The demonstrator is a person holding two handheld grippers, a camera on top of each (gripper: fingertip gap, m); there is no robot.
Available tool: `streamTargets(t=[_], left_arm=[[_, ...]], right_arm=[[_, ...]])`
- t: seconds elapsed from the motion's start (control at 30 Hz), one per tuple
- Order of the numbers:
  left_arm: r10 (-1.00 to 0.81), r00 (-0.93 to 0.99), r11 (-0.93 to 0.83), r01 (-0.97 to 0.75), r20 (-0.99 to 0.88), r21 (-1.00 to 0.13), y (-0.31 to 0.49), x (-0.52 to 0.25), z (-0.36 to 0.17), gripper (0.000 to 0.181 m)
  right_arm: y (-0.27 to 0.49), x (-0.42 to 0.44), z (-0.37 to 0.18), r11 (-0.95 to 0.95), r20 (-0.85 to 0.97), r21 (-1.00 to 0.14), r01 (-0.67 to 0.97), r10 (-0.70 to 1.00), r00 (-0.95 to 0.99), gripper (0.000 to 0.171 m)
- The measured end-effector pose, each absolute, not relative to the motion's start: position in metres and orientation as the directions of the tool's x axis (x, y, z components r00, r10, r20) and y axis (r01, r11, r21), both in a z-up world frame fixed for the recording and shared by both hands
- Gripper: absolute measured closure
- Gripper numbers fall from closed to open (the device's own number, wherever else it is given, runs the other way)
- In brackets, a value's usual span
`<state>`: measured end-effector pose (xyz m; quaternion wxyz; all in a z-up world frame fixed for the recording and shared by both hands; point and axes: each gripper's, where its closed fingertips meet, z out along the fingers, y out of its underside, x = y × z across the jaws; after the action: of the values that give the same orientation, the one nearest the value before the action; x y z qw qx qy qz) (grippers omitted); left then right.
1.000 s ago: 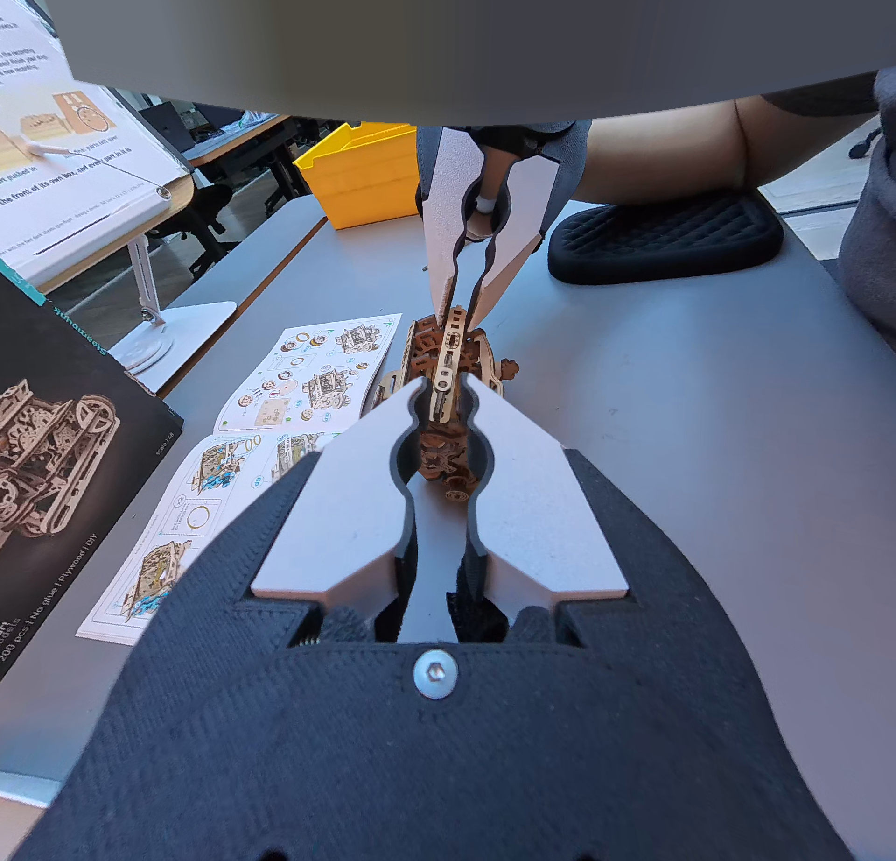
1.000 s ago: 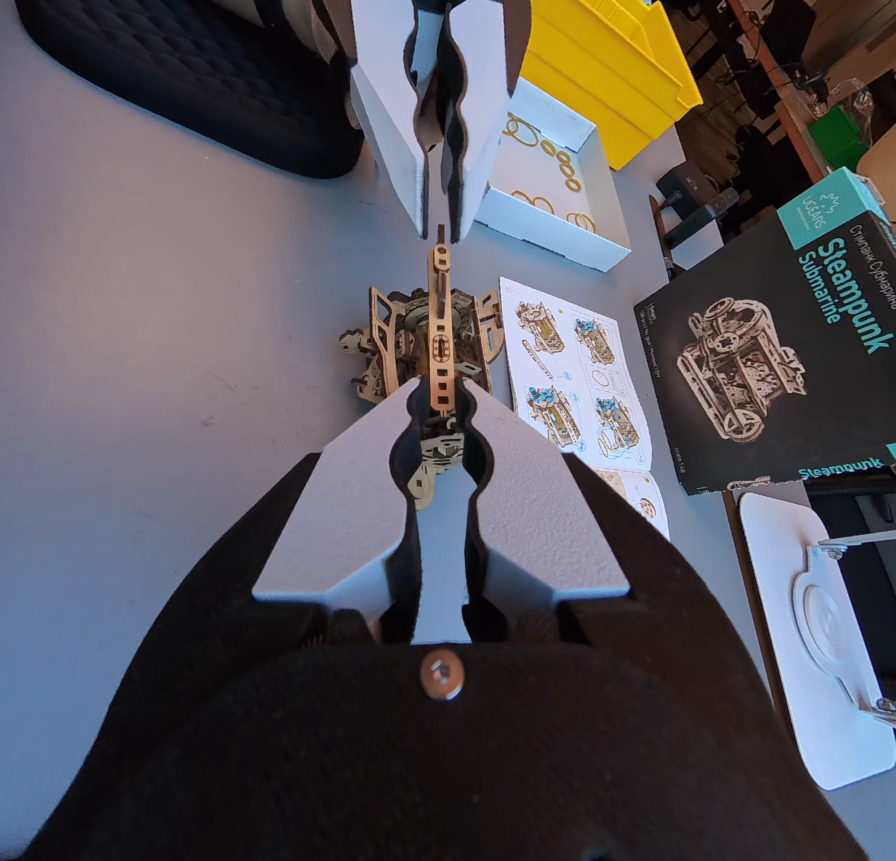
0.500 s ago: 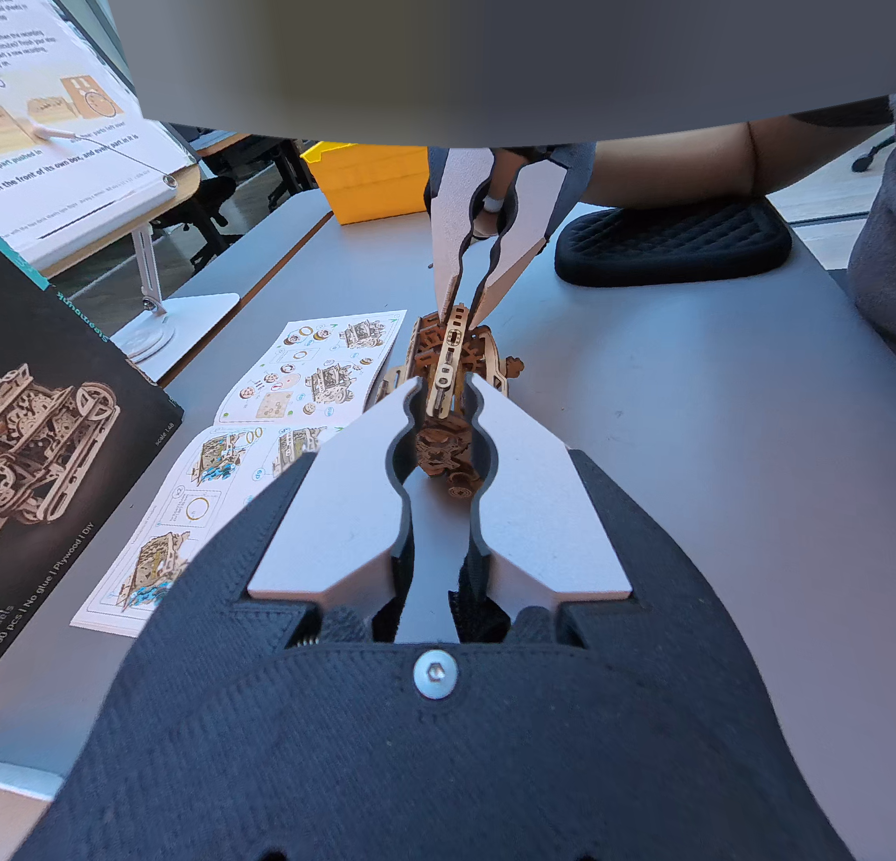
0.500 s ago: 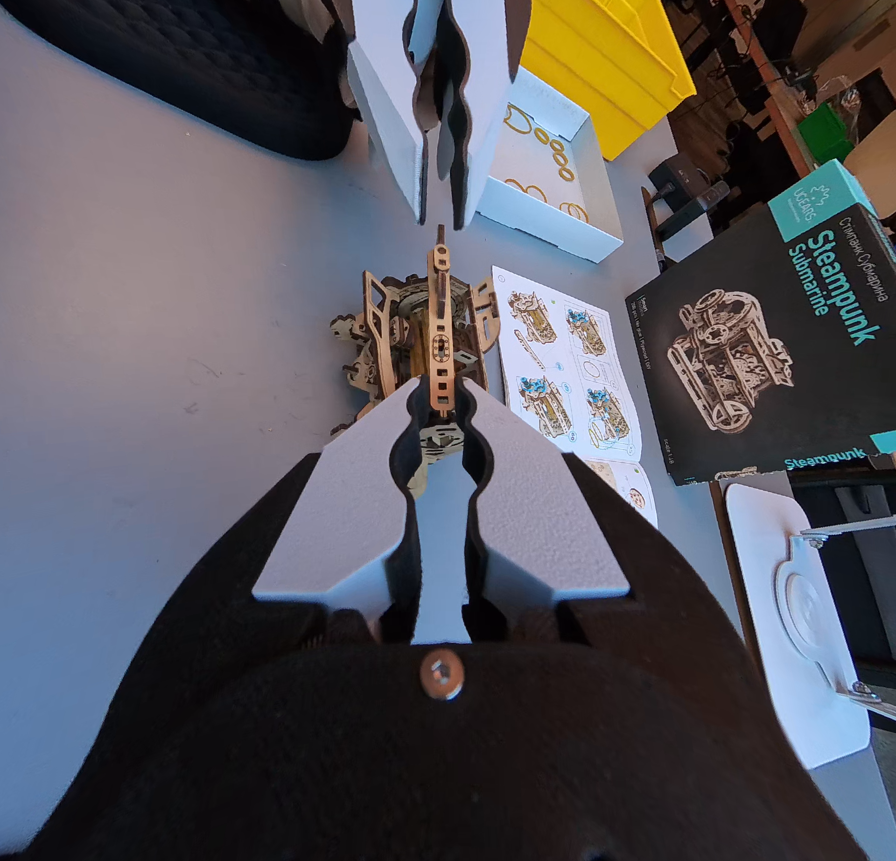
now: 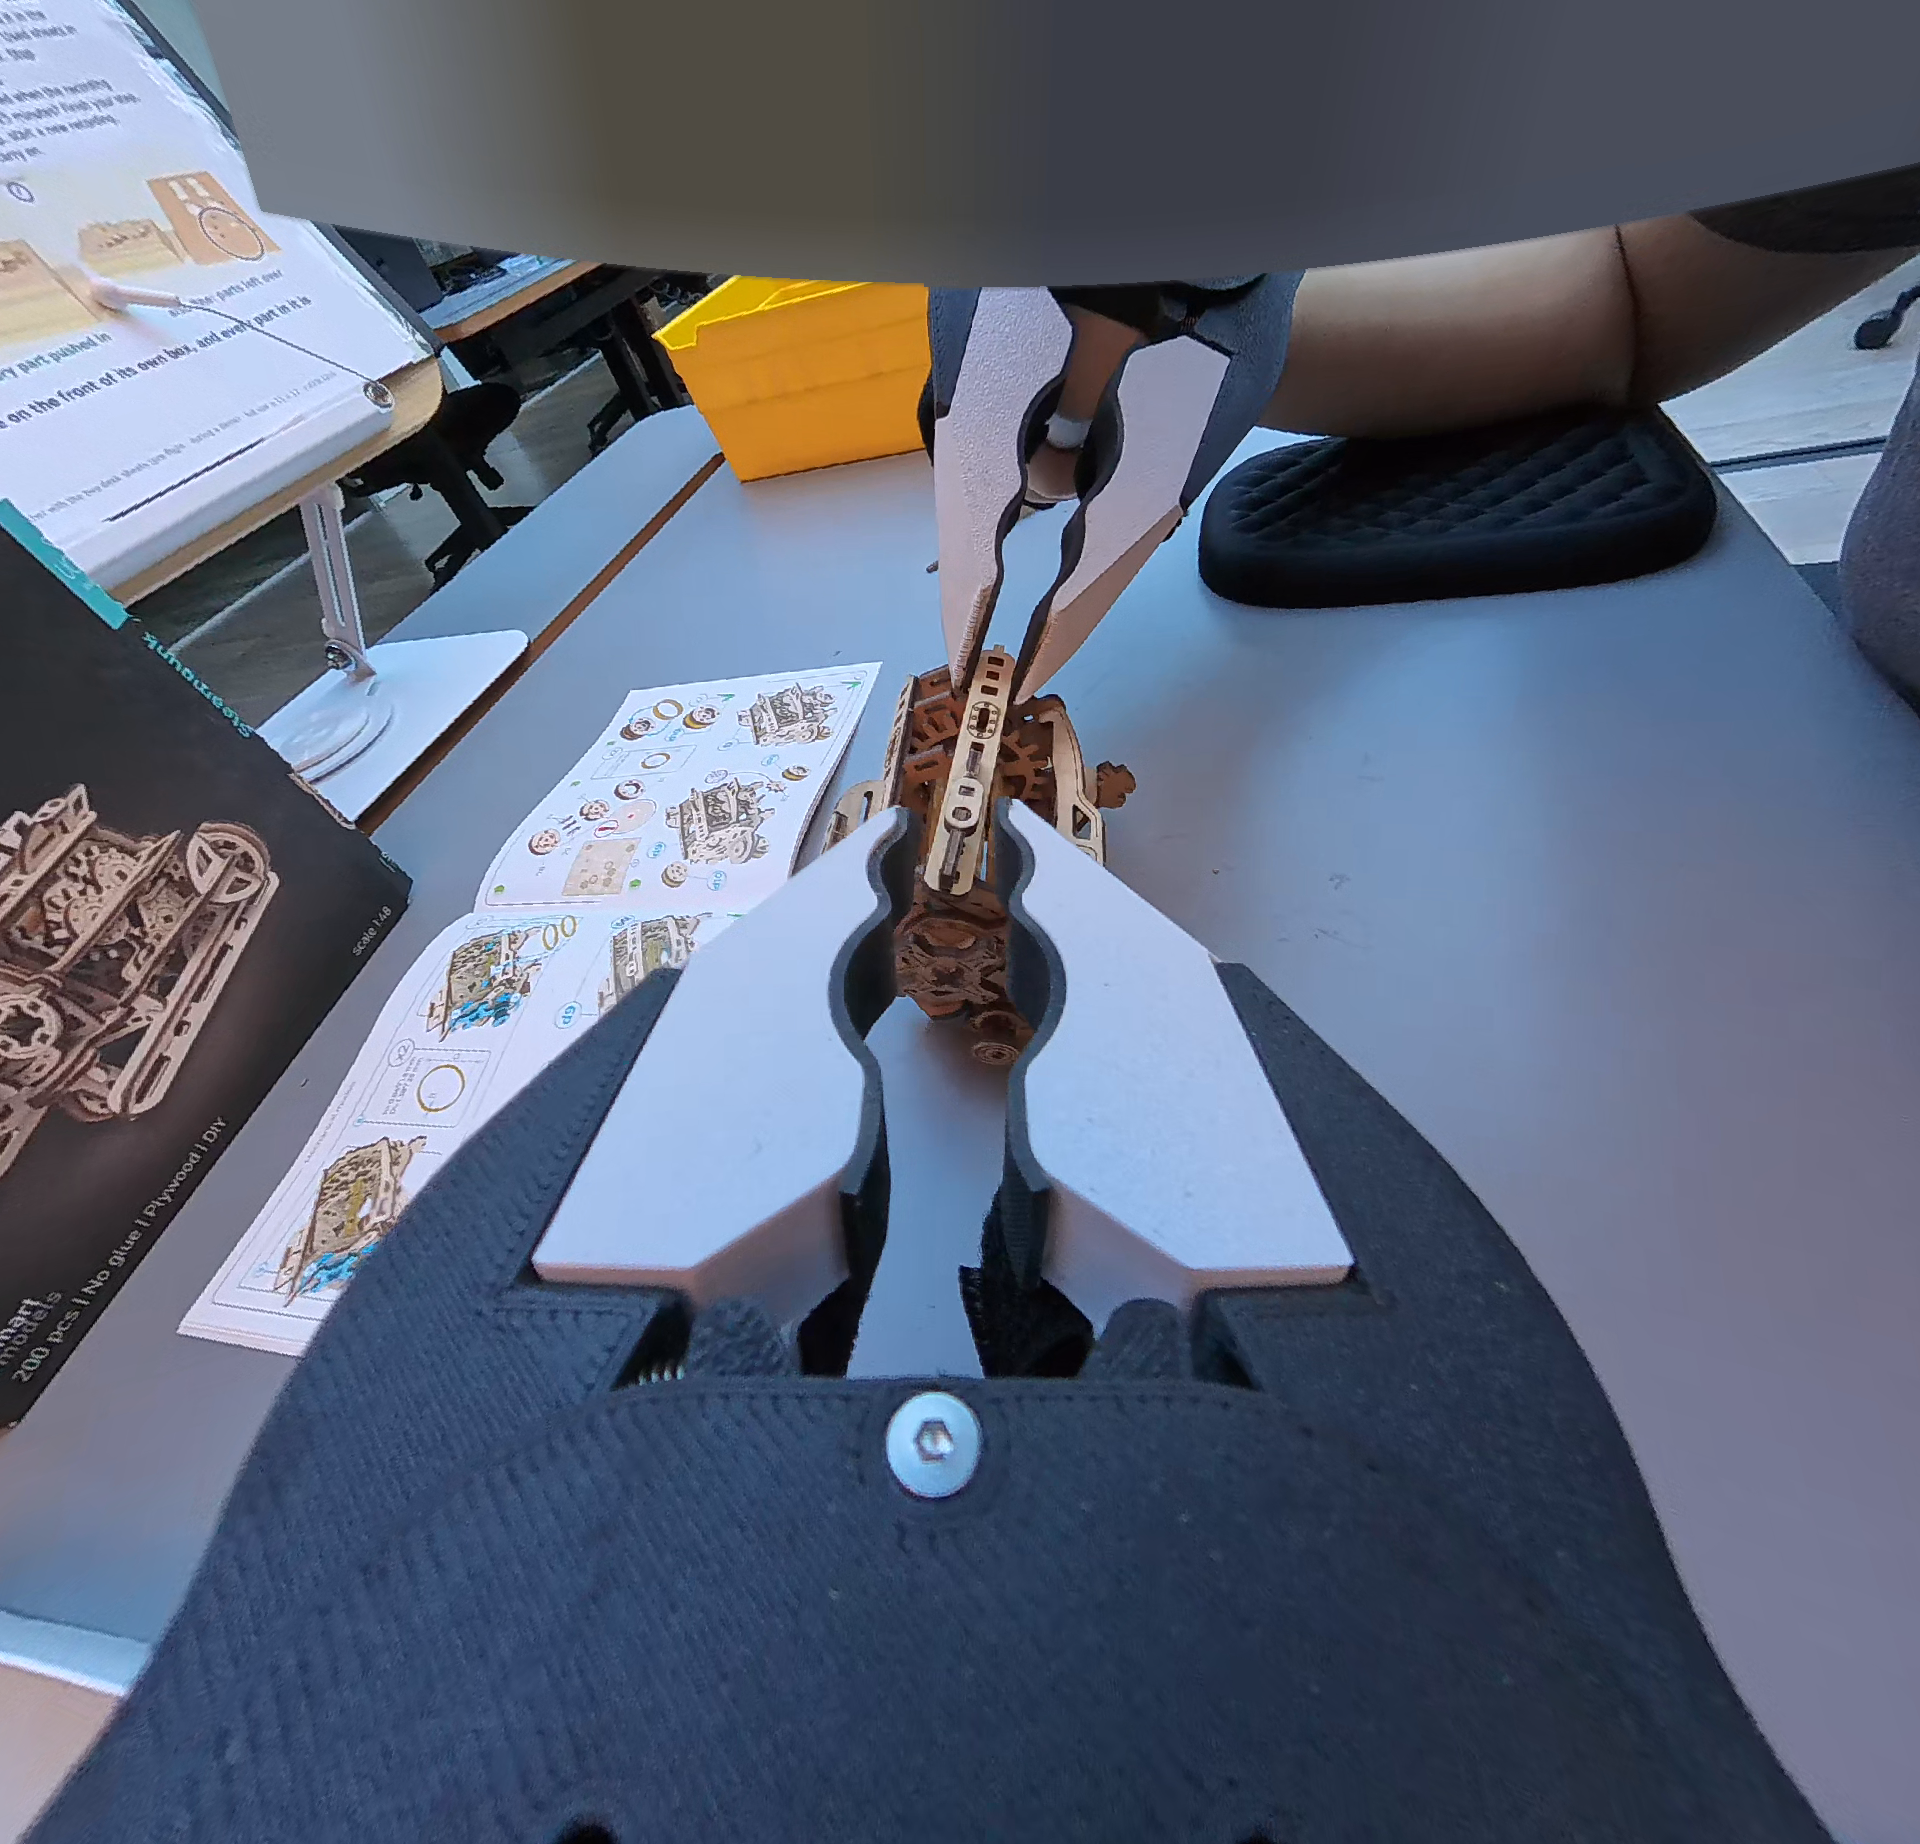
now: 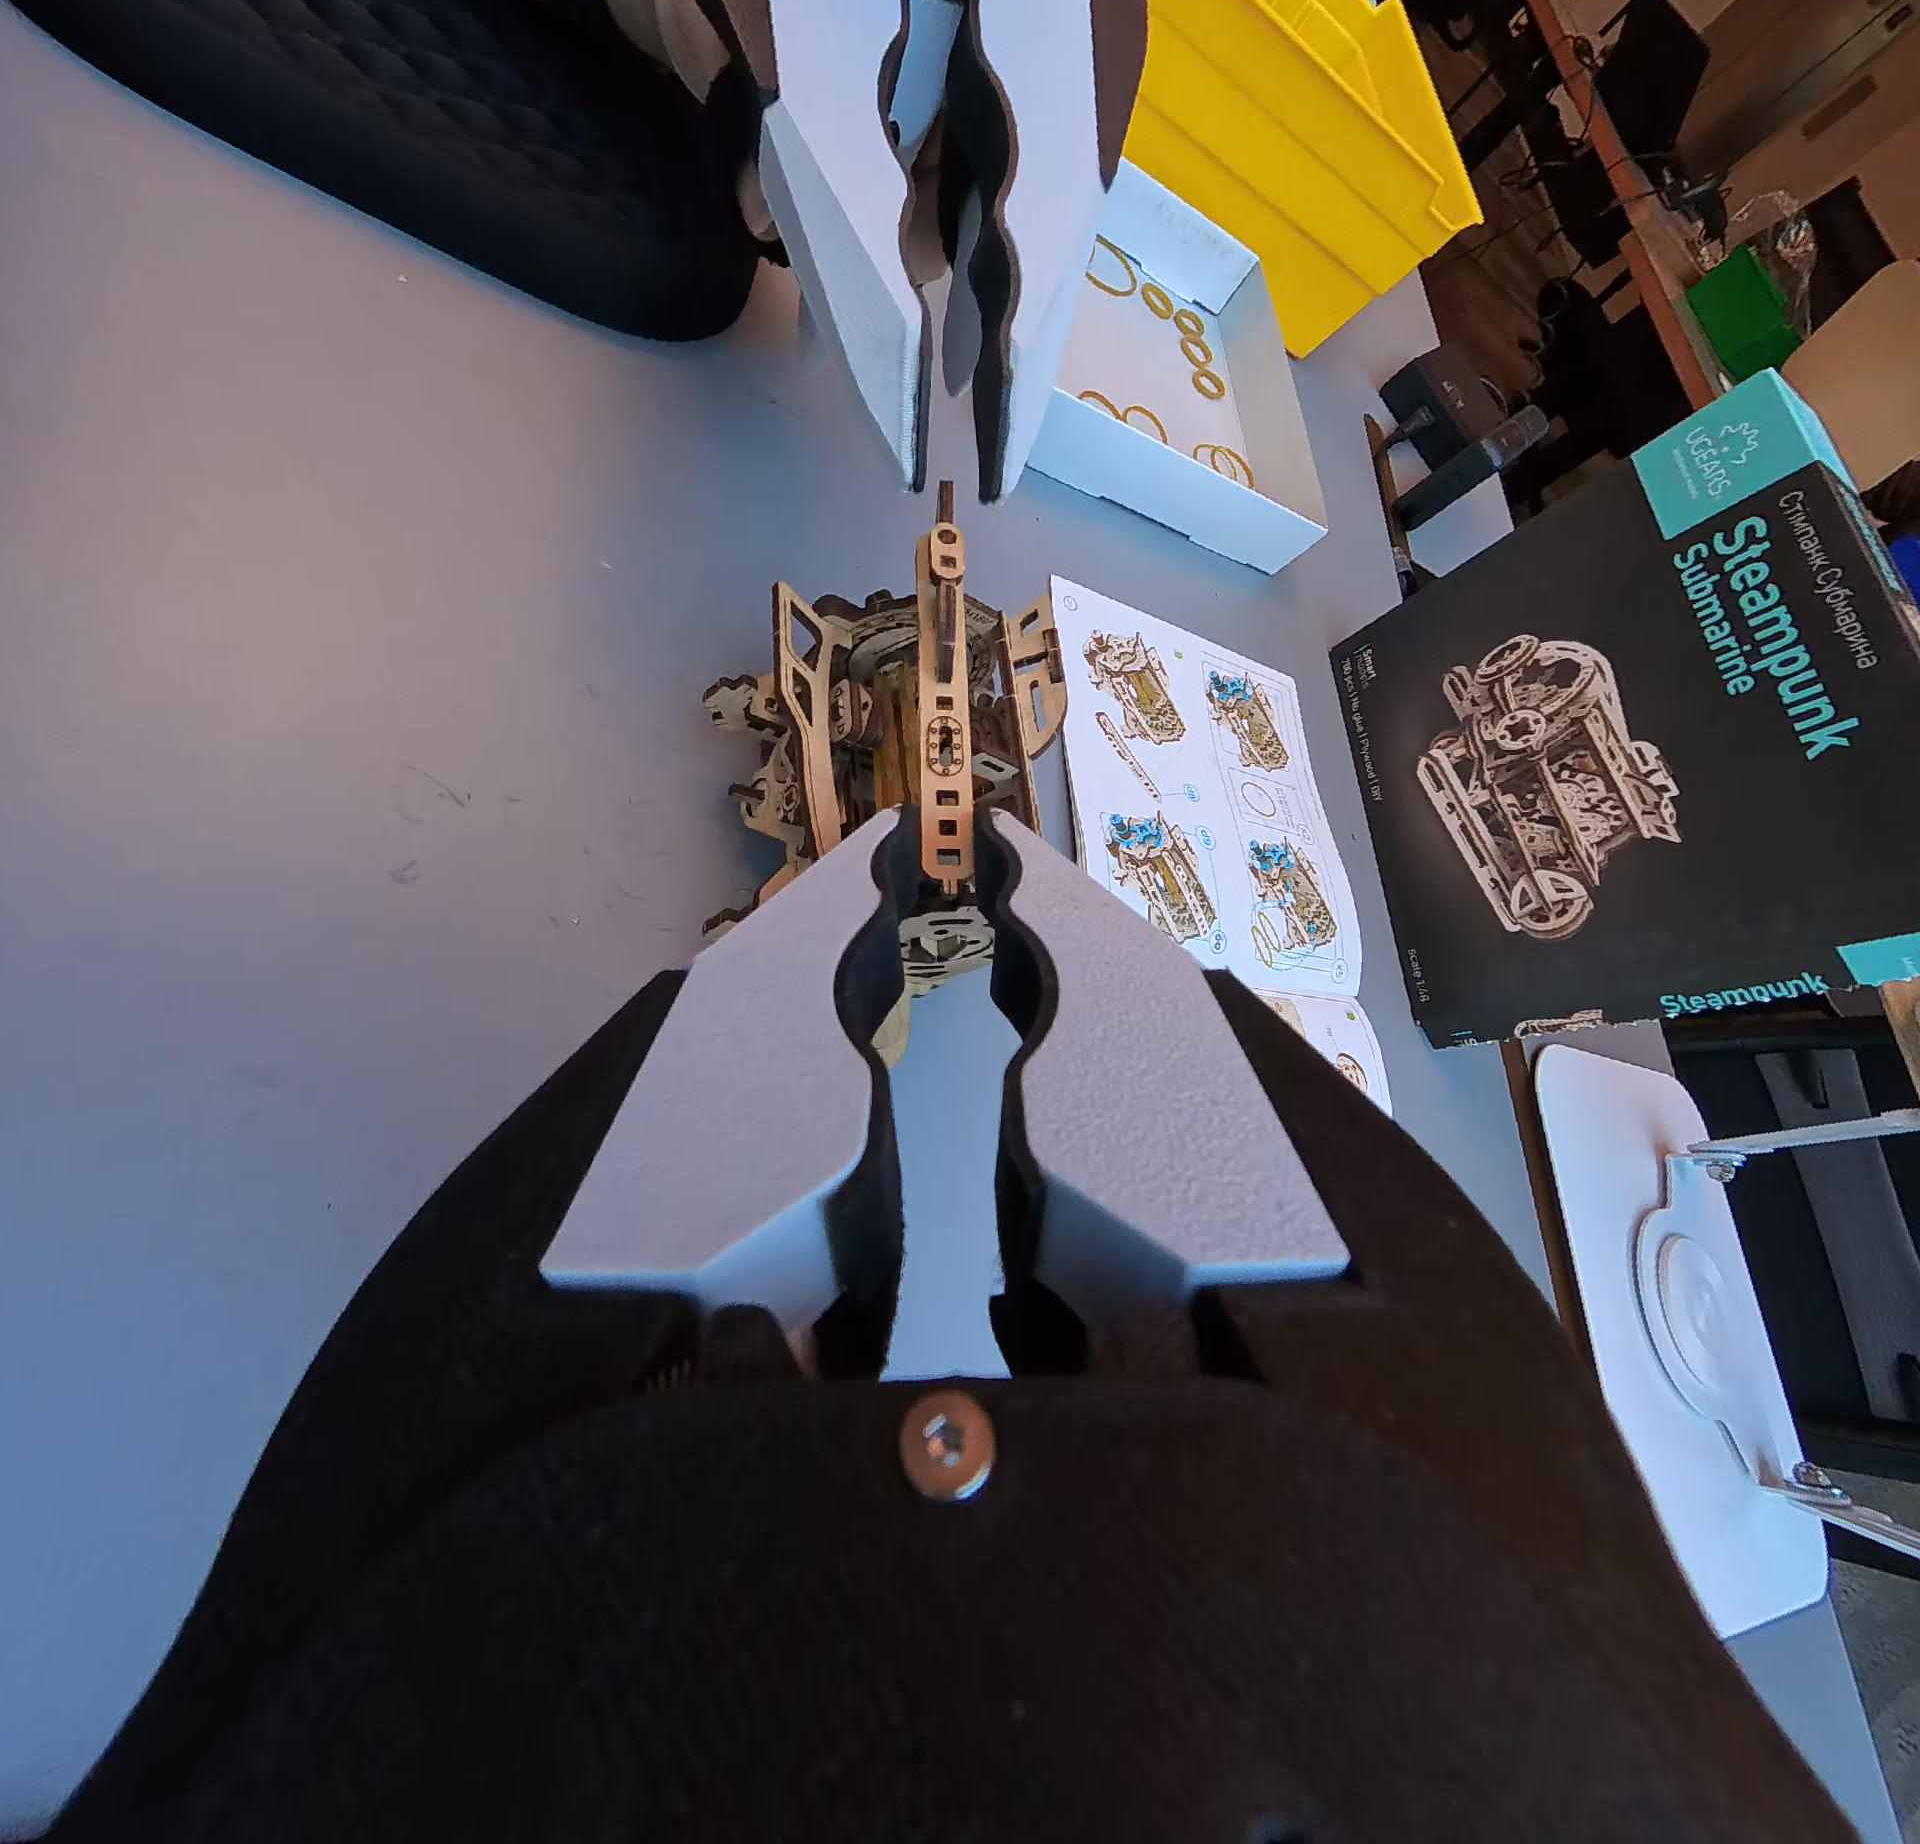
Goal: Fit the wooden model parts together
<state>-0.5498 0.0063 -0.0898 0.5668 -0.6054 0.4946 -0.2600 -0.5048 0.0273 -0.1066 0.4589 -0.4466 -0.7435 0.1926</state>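
Both tongs pinch one slotted wooden strip (image 5: 964, 795) from opposite ends: left gripper (image 5: 954, 826) nips one end, right gripper (image 6: 948, 826) the other, above the wooden model (image 6: 831, 745) on the grey table (image 6: 312, 651).

Grey bench (image 6: 312, 568) scuffed with faint marks. Near its far edge, stacked yellow bins (image 6: 1278, 121) — just beside them a shallow white tray (image 6: 1174, 506) holding yellow rubber bands (image 6: 1153, 308). Open instruction booklet (image 5: 665, 818) lying flat, touching a dark product box (image 6: 1621, 745). Black quilted pad (image 5: 1455, 506) — a bare forearm (image 5: 1455, 350) above it. White stand base (image 6: 1673, 1337) beside the box.
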Motion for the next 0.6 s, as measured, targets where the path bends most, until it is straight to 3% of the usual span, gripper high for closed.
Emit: streamTargets(t=[0.27,0.6], left_arm=[[-0.885,0.393,0.139,-0.288,-0.25,-0.947,0.009,-0.555,-0.085,0.169],[-0.902,0.423,0.008,-0.188,-0.088,-0.982,0.017,-0.559,-0.081,0.169]], right_arm=[[0.026,-0.504,-0.103,0.502,0.479,-0.717,0.483,0.859,-0.181,0.163],[0.032,-0.498,-0.092,0.135,0.055,-0.826,0.548,0.985,-0.161,0.163]])
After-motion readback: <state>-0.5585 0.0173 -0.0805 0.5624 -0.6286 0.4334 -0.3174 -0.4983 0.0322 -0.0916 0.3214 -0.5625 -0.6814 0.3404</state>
